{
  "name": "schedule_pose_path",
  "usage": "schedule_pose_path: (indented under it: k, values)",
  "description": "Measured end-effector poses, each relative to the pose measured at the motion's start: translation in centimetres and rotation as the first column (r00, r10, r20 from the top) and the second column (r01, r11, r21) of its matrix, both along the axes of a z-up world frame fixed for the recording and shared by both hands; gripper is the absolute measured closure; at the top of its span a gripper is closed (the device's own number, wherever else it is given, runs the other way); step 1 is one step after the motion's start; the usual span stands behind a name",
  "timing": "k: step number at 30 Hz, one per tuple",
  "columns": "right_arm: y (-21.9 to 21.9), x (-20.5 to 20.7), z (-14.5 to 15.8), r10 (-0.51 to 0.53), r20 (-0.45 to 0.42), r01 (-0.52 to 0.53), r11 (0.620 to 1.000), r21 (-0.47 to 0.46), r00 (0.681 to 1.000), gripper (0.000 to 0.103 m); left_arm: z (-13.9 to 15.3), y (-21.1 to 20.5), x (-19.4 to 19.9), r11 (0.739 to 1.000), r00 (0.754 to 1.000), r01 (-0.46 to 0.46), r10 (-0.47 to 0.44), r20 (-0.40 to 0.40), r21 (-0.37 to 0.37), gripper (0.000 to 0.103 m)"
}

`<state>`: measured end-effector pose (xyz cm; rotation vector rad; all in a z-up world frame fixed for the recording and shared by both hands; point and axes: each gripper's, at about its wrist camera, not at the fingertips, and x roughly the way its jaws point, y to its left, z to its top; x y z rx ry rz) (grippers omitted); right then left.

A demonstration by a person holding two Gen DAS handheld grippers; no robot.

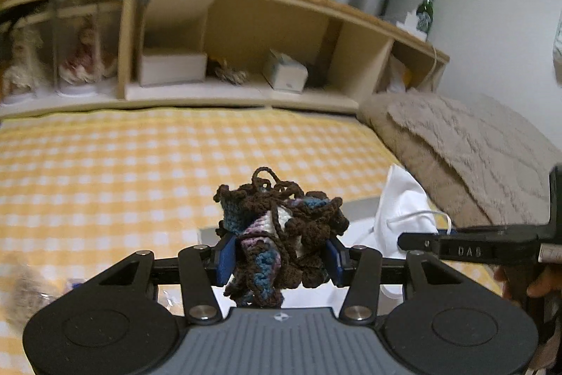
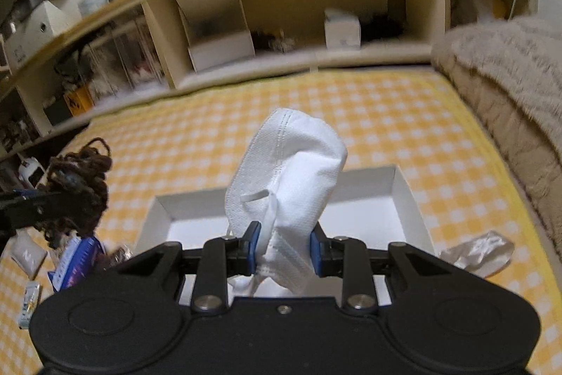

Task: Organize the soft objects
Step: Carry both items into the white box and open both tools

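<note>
My left gripper [image 1: 281, 257] is shut on a brown, blue and white crocheted piece [image 1: 281, 227] and holds it above the bed. It also shows at the left of the right wrist view [image 2: 77, 181]. My right gripper [image 2: 284, 250] is shut on a white face mask [image 2: 291, 171], held over an open white box [image 2: 411, 199]. The mask also shows in the left wrist view [image 1: 404, 209], with the right gripper's side to its right.
A yellow checked bedspread [image 2: 386, 115] covers the bed. A beige fluffy blanket [image 2: 509, 86] lies at the right. A wooden headboard shelf [image 1: 246, 34] holds boxes. Small packets [image 2: 77, 259] lie left of the box, a clear wrapper [image 2: 481, 252] lies right of it.
</note>
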<state>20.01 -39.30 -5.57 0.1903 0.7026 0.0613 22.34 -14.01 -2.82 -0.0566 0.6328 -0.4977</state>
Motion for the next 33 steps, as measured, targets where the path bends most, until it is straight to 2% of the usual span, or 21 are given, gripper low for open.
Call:
schedule_pose_path:
  k: [5,6,7,9,11,16,19,21,28,33]
  values:
    - [-0.6,1.5,-1.8,-0.004,-0.057,0.003,1.000,-0.010,0.998,0.069,-3.0,-1.3,1.2,0.999,0.999,0.036,-0.036,-0.030,0.027,0.052]
    - [-0.7,1.7,-2.0,-0.014,-0.054,0.013,1.000,-0.022,0.998,0.056,-3.5,-1.5,1.5,0.999,0.999,0.043,-0.042,-0.033,0.032,0.052]
    - [-0.8,2.1,-2.3,-0.041,-0.055,0.038,0.998,-0.053,0.998,0.036,-3.9,-1.7,1.9,0.998,0.998,0.046,-0.045,-0.035,0.032,0.052]
    - [-0.6,2.5,-2.6,-0.089,-0.048,0.083,0.989,-0.123,0.995,0.025,-4.7,-2.0,2.4,0.998,0.998,0.050,-0.049,-0.043,0.028,0.052]
    - [-0.9,3.1,-3.2,-0.105,-0.070,0.094,0.984,-0.154,0.992,0.025,-5.3,-2.0,2.9,0.998,0.997,0.053,-0.052,-0.052,0.022,0.052]
    - [-1.3,3.3,-4.1,-0.104,-0.126,0.086,0.986,-0.144,0.987,0.021,-7.0,-2.5,3.9,0.997,0.994,0.069,-0.065,-0.082,0.045,0.051]
    - [-0.9,3.2,-4.2,-0.076,-0.138,0.058,0.990,-0.131,0.987,0.021,-7.8,-3.1,4.2,0.994,0.994,0.081,-0.075,-0.081,0.075,0.041]
    - [-0.3,3.2,-4.3,-0.048,-0.147,0.030,0.993,-0.118,0.988,0.020,-8.2,-3.3,4.3,0.992,0.996,0.074,-0.068,-0.066,0.101,0.028]
    - [1.9,3.3,-5.1,0.079,-0.191,-0.108,0.984,-0.144,0.978,0.016,-8.2,-3.3,4.3,0.990,0.997,0.050,-0.043,-0.057,0.129,0.023]
    - [1.9,3.2,-5.0,0.080,-0.184,-0.107,0.984,-0.145,0.980,0.014,-7.6,-3.3,3.8,0.987,0.997,0.051,-0.043,-0.056,0.151,0.019]
